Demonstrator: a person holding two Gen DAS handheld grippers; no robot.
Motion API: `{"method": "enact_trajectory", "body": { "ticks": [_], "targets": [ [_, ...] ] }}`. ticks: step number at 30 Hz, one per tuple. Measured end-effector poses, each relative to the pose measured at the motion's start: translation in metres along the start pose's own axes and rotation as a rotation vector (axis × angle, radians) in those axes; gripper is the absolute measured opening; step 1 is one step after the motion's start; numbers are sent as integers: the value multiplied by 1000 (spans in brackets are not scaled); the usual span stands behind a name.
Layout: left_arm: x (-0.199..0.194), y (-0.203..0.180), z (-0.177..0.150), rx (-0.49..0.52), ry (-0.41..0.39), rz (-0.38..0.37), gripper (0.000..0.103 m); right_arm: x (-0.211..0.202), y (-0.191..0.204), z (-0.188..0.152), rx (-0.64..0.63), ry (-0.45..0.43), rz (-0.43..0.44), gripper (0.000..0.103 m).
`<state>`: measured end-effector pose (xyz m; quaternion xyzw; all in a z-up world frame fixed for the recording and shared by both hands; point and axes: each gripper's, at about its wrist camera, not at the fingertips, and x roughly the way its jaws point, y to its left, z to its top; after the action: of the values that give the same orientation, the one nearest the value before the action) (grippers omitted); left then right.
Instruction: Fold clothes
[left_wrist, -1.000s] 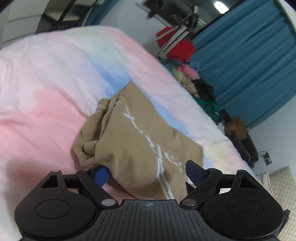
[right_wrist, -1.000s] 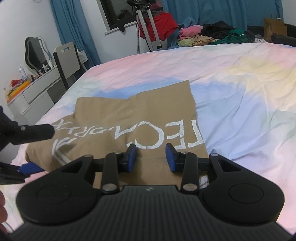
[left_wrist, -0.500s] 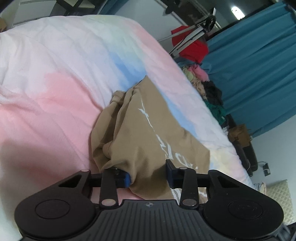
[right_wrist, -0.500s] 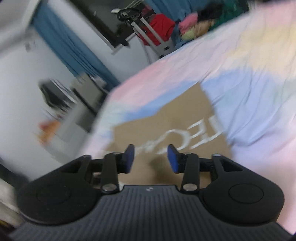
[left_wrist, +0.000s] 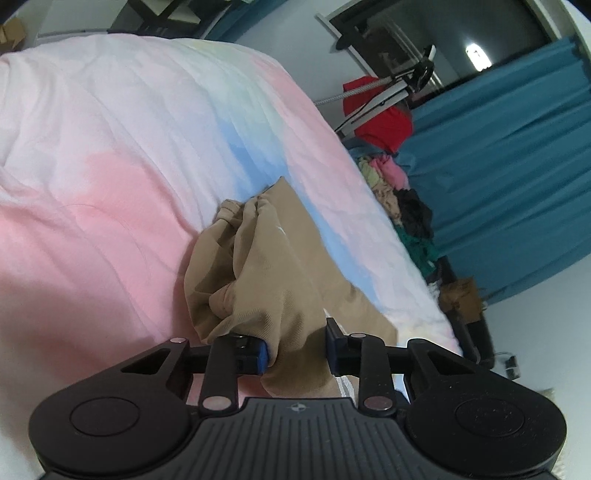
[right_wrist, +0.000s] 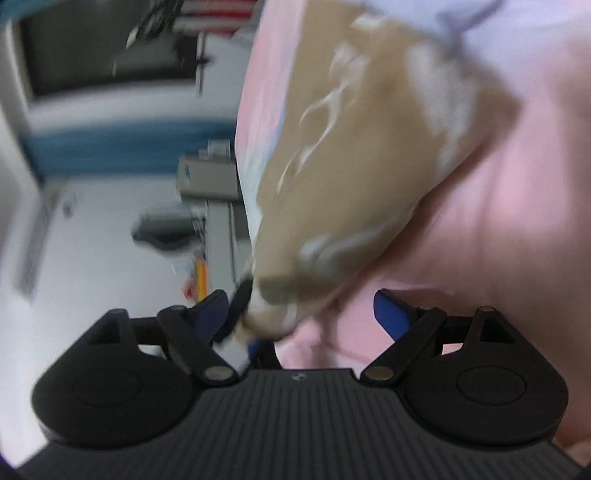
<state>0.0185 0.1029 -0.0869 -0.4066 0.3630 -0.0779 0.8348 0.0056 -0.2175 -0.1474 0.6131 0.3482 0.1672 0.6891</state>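
Observation:
A tan shirt (left_wrist: 273, 266) with white lettering lies on the pastel bedspread (left_wrist: 110, 155). My left gripper (left_wrist: 295, 347) is shut on a bunched corner of the shirt and lifts it off the bed. In the blurred, rolled right wrist view the shirt (right_wrist: 351, 155) hangs in a lifted cone. My right gripper (right_wrist: 295, 314) is open, its blue pads wide apart, just below the raised corner. The left gripper's finger tip shows dark beside that corner.
A heap of clothes (left_wrist: 399, 192) lies at the bed's far edge before blue curtains (left_wrist: 498, 147). A red garment (left_wrist: 380, 122) hangs on a metal stand. A white dresser (right_wrist: 218, 206) and chair stand beside the bed.
My left gripper closed on the shirt corner and raised it. My right gripper opened wide, rolled sideways and swung in under the lifted corner.

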Motion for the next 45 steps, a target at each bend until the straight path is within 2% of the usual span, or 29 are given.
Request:
{"method": "enact_trajectory", "body": {
  "ticks": [3, 5, 6, 7, 9, 12, 15, 17, 20, 25, 28, 33, 38, 45],
  "targets": [
    [2, 1, 2, -13, -10, -15, 29, -2, -13, 9, 73, -68, 11, 87],
    [3, 2, 3, -19, -12, -20, 29, -6, -17, 13, 98, -124, 0, 81],
    [4, 2, 3, -22, -11, -21, 29, -9, -17, 14, 92, -153, -18, 75],
    [4, 2, 3, -25, -11, -22, 28, -11, -17, 14, 86, -168, -39, 61],
    [3, 1, 3, -23, -3, -26, 28, -14, -17, 11, 75, -194, -81, 47],
    [-3, -8, 2, 17, -7, -26, 28, -19, -9, 5, 39, -226, -92, 36],
    [-17, -15, 3, 8, 6, -61, 28, -33, 7, -1, -15, -262, -86, 33],
    [-30, -21, 0, -40, 51, -73, 28, -52, 22, -6, -42, -282, -80, 33],
    [-47, -43, -7, -53, 124, -76, 28, -82, 43, -12, -79, -307, -76, 33],
    [-47, -94, -24, -7, 252, -94, 28, -153, 54, -14, -74, -316, -64, 33],
    [-21, -130, -35, 69, 327, -129, 28, -188, 57, 4, -81, -370, -61, 33],
    [58, -185, -53, 90, 409, -131, 28, -213, 55, 67, -55, -474, -102, 33],
    [151, -258, -51, 109, 430, -143, 27, -211, 61, 146, -96, -597, -158, 33],
    [230, -286, -67, 210, 400, -177, 27, -208, 96, 251, -215, -765, -136, 33]
  ]
}}
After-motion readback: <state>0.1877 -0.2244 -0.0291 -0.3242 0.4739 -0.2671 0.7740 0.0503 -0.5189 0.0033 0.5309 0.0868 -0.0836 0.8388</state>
